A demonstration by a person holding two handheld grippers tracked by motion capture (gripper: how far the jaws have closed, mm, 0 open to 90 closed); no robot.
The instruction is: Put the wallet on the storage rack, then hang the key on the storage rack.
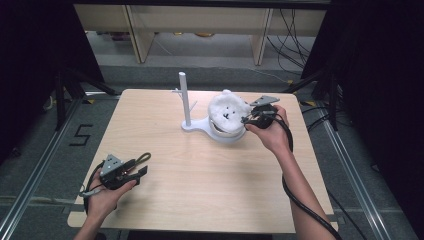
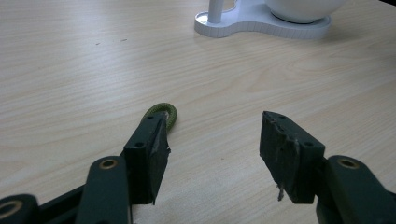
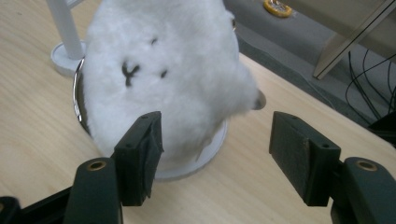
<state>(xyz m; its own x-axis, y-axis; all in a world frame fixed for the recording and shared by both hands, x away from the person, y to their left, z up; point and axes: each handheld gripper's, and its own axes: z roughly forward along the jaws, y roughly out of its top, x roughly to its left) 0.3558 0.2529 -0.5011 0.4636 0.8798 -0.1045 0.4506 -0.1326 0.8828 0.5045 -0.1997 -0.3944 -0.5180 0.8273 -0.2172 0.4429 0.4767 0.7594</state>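
Both claws gape empty; left claw [image 2: 212, 156] view reveals a green loop [image 2: 163, 113].

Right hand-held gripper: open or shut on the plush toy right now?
Open. In the right gripper view the right hand-held gripper has its jaws wide apart, just short of the white plush toy sitting in the bowl; nothing is pinched between them.

Plush toy [image 1: 228, 111] sits on stand [image 1: 199, 127], perhaps in its bowl.

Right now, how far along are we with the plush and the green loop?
Nothing looks finished. The white plush sits in the bowl on the white stand. The right gripper is open beside it; the left gripper is open by the green loop. Both grasps remain.
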